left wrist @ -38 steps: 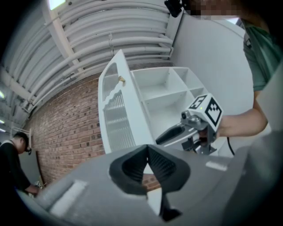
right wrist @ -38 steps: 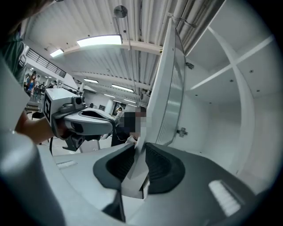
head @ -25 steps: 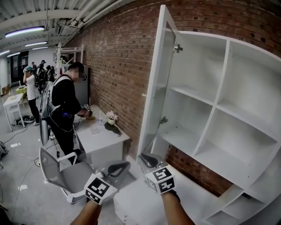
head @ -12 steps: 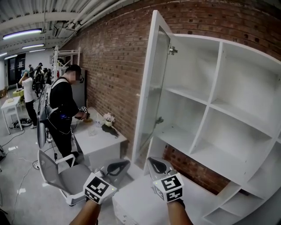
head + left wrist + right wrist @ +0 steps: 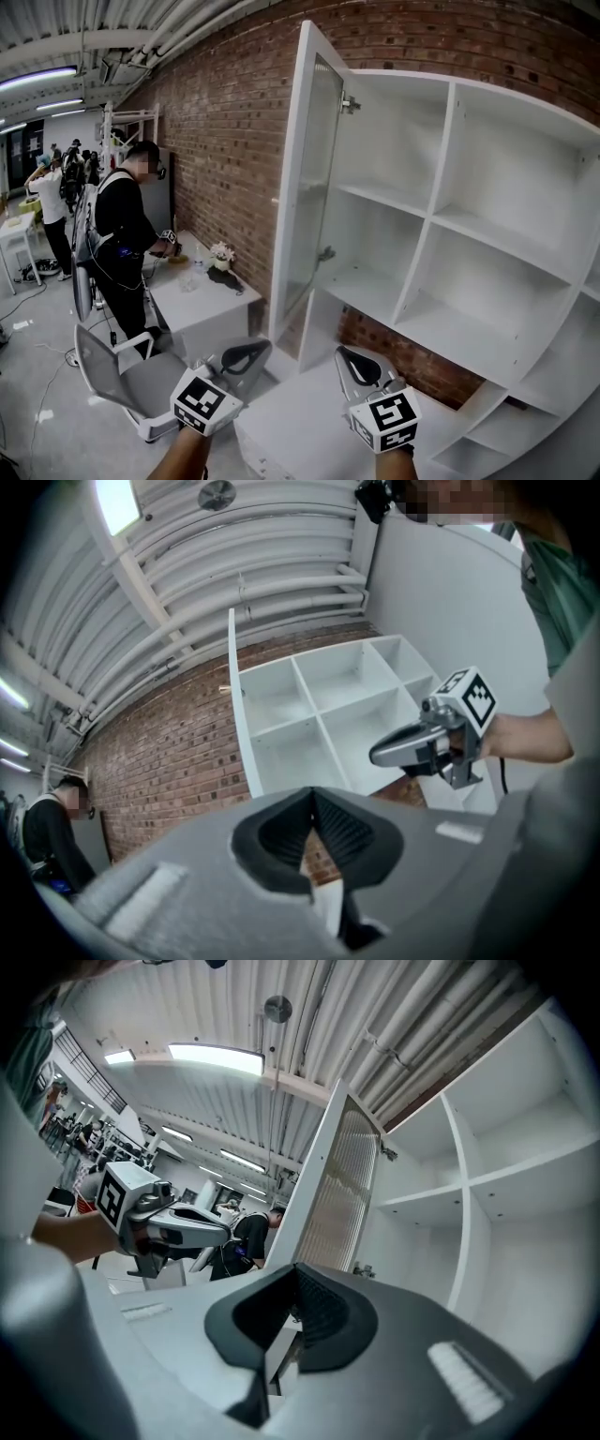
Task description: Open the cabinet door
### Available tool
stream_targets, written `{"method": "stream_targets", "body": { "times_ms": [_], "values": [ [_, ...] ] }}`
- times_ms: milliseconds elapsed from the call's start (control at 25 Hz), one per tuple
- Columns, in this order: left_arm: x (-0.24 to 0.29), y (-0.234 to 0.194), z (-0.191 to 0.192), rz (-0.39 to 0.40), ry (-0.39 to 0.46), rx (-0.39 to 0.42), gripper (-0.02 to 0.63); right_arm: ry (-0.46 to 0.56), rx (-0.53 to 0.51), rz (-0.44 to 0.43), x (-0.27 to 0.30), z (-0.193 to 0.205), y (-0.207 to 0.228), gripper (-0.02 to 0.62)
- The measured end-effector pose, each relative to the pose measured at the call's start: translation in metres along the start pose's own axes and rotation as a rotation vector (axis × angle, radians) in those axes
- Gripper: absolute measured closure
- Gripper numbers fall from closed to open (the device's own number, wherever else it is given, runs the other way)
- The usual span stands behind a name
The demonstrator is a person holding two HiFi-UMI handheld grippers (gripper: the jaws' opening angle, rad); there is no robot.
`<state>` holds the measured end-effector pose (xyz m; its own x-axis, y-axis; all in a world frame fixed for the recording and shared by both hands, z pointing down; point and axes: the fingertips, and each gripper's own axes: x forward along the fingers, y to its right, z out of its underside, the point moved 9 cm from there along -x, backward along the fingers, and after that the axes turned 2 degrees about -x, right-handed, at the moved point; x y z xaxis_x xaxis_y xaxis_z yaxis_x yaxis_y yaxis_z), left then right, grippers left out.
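By the cabinet (image 5: 441, 178), lower left corner | door (image 5: 302, 187) wide open | our left gripper (image 5: 261, 347) closed, empty | right gripper (image 5: 347, 356) just cracking open, probably barely, empty

Looks out along the left gripper (image 5: 314, 841): black pads closed against each other, nothing caught between. Beyond them, finds a white cabinet (image 5: 328, 705) against a brick wall (image 5: 159, 752), with the door (image 5: 234, 696) swung wide and seen edge-on at the cabinet's left side, white shelf compartments open to view. To the right, takes in the right gripper (image 5: 380, 754), gripped by a hand (image 5: 511, 738), marker cube (image 5: 466, 694) on top, slim jaws pointing left across the lower compartments, just closed and then eased a hair apart, nothing between them. Catches a person in black (image 5: 42, 832) at the lower left edge, a green sleeve (image 5: 562, 592) at the upper right, ribbed ceiling pipes (image 5: 253, 564) overhead.
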<state>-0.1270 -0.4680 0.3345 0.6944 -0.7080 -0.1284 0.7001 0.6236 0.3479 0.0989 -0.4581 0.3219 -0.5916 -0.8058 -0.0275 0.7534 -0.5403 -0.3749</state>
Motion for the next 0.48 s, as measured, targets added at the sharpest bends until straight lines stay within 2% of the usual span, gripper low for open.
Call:
{"method": "stream_targets", "body": {
  "times_ms": [480],
  "values": [
    [-0.004,0.002,-0.001,-0.006,-0.006,0.002,0.604,-0.002,0.008,0.015,-0.013,-0.003,0.001,0.592]
  ]
}}
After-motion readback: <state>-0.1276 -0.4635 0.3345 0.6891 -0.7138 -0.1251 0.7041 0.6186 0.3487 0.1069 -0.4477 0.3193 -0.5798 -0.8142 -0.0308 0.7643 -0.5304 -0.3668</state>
